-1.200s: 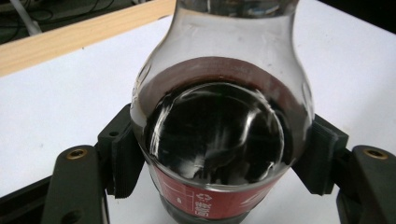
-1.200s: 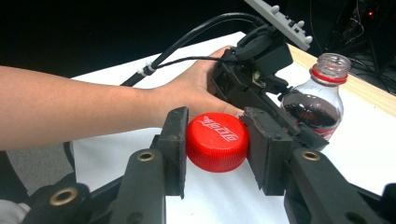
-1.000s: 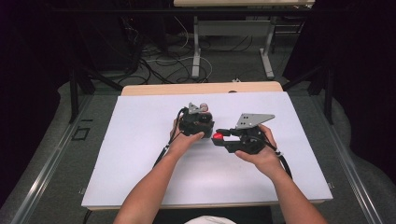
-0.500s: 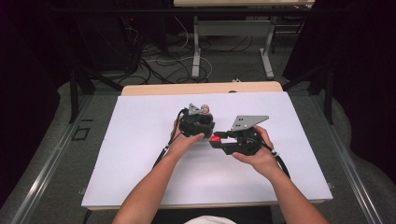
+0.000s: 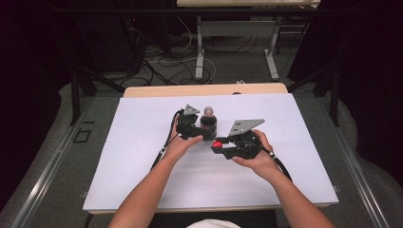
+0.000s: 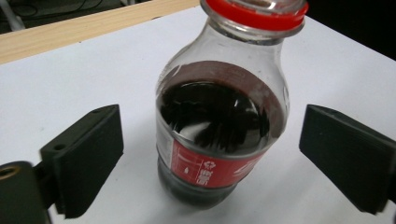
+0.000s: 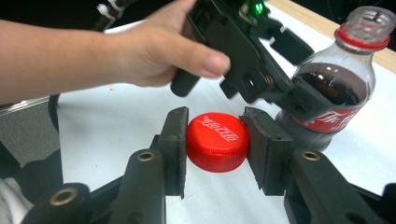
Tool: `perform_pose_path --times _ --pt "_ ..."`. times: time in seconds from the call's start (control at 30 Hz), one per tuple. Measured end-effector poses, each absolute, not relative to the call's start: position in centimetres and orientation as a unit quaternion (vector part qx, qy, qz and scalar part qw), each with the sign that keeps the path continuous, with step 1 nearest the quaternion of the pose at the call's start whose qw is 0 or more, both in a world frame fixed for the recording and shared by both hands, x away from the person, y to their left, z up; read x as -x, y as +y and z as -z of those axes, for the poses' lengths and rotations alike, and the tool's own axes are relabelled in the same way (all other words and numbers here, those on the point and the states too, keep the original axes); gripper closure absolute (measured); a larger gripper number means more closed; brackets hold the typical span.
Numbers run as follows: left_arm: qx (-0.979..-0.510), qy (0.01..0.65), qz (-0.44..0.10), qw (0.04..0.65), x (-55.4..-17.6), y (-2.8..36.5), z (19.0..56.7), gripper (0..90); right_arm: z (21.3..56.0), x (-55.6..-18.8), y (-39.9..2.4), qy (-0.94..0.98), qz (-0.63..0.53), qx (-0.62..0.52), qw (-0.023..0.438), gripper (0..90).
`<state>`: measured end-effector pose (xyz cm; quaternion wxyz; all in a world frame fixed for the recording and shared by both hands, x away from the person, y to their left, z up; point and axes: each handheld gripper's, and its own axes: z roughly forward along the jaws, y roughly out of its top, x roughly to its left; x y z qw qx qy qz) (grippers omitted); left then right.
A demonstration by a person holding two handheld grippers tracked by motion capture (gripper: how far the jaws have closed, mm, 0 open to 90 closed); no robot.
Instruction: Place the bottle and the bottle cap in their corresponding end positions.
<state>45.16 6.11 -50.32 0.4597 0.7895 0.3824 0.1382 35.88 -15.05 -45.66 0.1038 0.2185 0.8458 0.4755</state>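
Two grippers work near the middle of a white table (image 5: 119, 166), with a cola bottle (image 5: 208, 122) standing upright on it between them. Half a second ago the left gripper (image 5: 202, 127) was closed around the bottle's body; now its jaws stand wide, one on each side of the glassy body and clear of it, so the bottle stands on its own, part full of dark drink, its neck open above the red ring. The right gripper (image 5: 217, 145) has drawn a little toward the person and holds the red bottle cap (image 7: 217, 141) pinched by its rim between both pads, just above the table. Judging by this, the uncapping is done: the steadying hold is released, and what seems left is setting the cap down somewhere beside the bottle.
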Motion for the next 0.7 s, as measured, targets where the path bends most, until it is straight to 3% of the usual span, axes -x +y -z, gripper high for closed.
perform_pose_path --times 0.1,0.7 --pt "-0.787 0.389 -0.129 0.461 -44.9 6.6 50.0 0.7 46.3 -36.1 -14.8 0.845 -0.476 -0.225 0.098 61.1" --pt "-0.778 0.393 -0.133 0.471 -40.9 10.3 48.7 0.5 50.0 -36.8 -13.5 0.860 -0.443 -0.237 0.086 61.0"
